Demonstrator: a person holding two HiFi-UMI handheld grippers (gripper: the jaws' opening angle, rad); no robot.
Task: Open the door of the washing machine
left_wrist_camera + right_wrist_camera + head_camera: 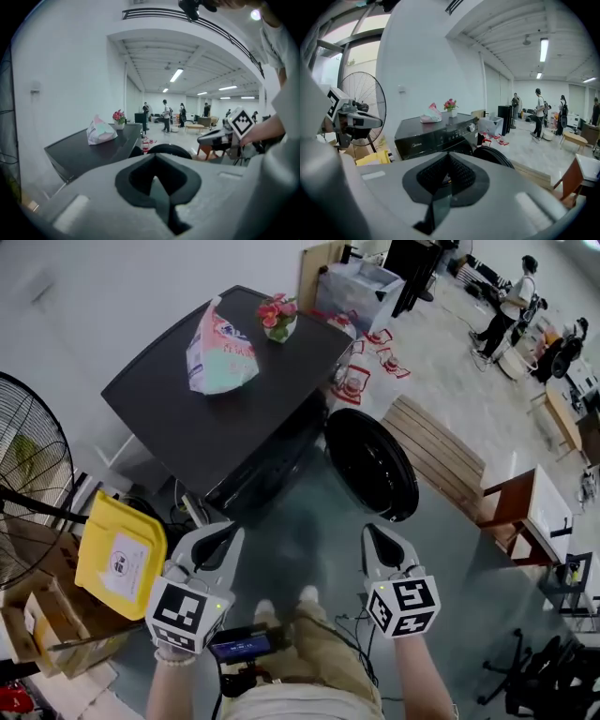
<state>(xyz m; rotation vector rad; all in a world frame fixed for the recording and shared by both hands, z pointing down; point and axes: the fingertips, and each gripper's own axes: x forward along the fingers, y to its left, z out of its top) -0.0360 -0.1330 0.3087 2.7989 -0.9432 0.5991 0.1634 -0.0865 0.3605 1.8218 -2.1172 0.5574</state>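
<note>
Since the round door [370,463] of the black washing machine [178,413] already stands swung out from the machine's front, toward the right in the head view with its dark glass facing the open floor, the job appears to be finished, and that would explain why neither gripper is anywhere near it. The left gripper [217,538] and the right gripper [379,542] both hang well short of the machine, level with each other just in front of the person's waist and apart by about the width of the body. Each one's jaws are pressed fully together with nothing between them (each gripper's own view shows only the closed seam and the room beyond). Both point forward and somewhat downward, roughly toward the machine's front and the door, with their marker cubes turned back toward the person and the forearms running straight behind them, a relaxed, drawn-back pose rather than a reach. On the machine's top, a plastic bag [221,348] and a small pot of flowers [278,317] sit undisturbed, away from the front edge.
</note>
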